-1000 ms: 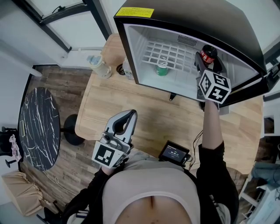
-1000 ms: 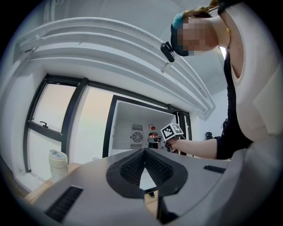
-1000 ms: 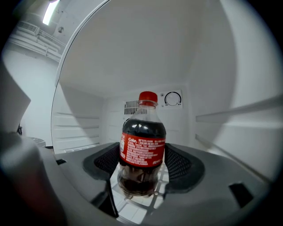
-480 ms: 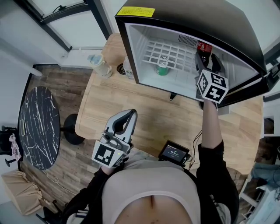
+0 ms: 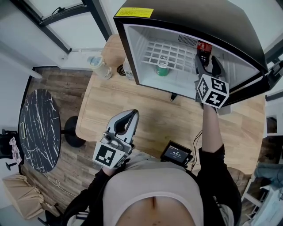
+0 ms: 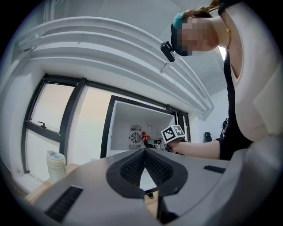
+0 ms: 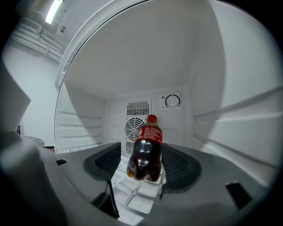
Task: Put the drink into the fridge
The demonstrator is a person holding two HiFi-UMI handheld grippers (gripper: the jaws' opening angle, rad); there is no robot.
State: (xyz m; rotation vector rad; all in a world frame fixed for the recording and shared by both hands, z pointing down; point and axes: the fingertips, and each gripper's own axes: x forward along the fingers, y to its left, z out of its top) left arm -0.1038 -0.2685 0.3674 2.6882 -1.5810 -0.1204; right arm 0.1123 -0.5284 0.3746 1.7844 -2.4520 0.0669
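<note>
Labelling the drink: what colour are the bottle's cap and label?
Red cap and label on the bottle, clearest in the right gripper view.

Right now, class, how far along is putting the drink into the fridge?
Done: the cola bottle stands on the shelf inside the open fridge. In hand: the right gripper, jaws having just closed slightly, flanks the bottle, a gap showing on one side. Left: withdraw it, probably shut the fridge. The left gripper is shut, empty.

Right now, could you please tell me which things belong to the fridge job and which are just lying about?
Job: cola bottle, fridge.
Lying about: green can inside the fridge, tumbler, clear bottle beside the fridge, screen, round table.
</note>
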